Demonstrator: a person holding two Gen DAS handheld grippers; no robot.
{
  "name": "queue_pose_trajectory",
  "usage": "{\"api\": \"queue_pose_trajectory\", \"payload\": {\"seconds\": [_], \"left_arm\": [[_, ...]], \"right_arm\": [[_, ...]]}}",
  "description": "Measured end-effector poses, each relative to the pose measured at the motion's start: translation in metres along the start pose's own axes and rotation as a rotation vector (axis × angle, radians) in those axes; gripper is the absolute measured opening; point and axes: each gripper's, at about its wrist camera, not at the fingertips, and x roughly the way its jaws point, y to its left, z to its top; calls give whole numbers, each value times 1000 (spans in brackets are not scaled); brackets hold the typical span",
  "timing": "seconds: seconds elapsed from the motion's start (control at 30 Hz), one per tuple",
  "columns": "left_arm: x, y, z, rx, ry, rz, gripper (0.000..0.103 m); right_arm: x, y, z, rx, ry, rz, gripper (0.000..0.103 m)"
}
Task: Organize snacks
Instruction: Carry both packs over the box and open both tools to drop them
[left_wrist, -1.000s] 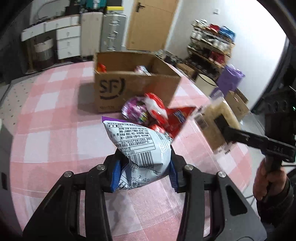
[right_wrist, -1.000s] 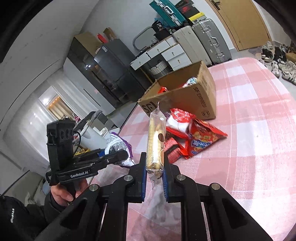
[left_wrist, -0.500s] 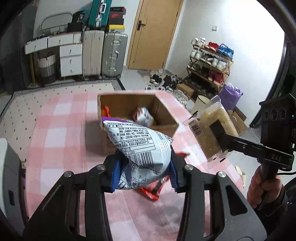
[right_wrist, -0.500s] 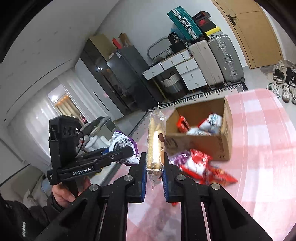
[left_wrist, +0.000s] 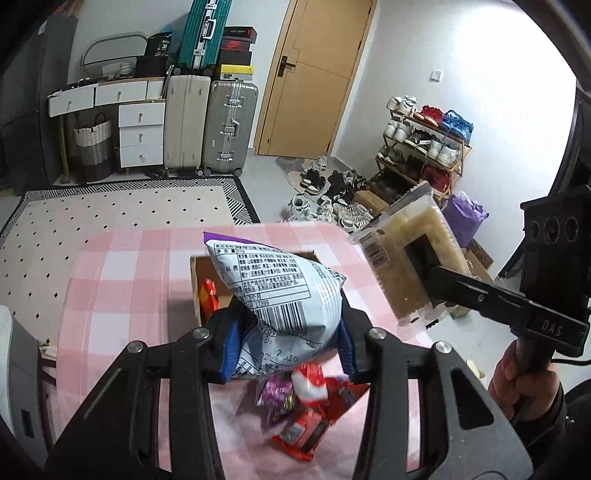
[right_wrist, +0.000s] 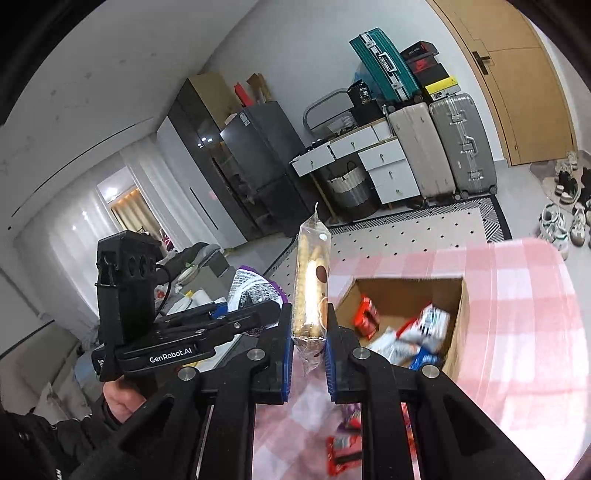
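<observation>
- My left claw is clamped on a puffy white-and-purple foil snack bag; glossy film, crinkled, printed label and barcode facing the lens, blue pads pressing its lower sides.
- My right claw is closed tight on a flat clear-plastic pack of pale beige wafers, held edge-on and upright, crimped seal at top.
- Both packs are in the air above the counter, which has a pink-and-white checked cloth, soft look.
- An open brown corrugated cardboard box sits on the counter, flaps up; inside are red, white and blue wrappers, blurred.
- Loose red and purple foil packets lie on the cloth on the near side of the box, under the left claw.
- Left view only: the wafer pack's broad face, rectangular with a barcode sticker and serrated ends, and the hand gripping the right claw's handle. The bag blocks most of the box here.
- Right view only: box interior is open to see; the snack bag shows just as a purple-edged corner beyond the left claw's black body; the left hand is under its handle.
</observation>
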Motion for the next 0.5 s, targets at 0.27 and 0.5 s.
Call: {"api": "queue_pose_trajectory", "payload": {"seconds": [0.27, 0.5], "left_arm": [[47, 5, 50, -1, 30, 12, 40], [114, 21, 54, -18, 94, 9, 40]], "right_arm": [[29, -18, 36, -7, 14, -40, 14], [66, -52, 39, 22, 70, -88, 14]]}}
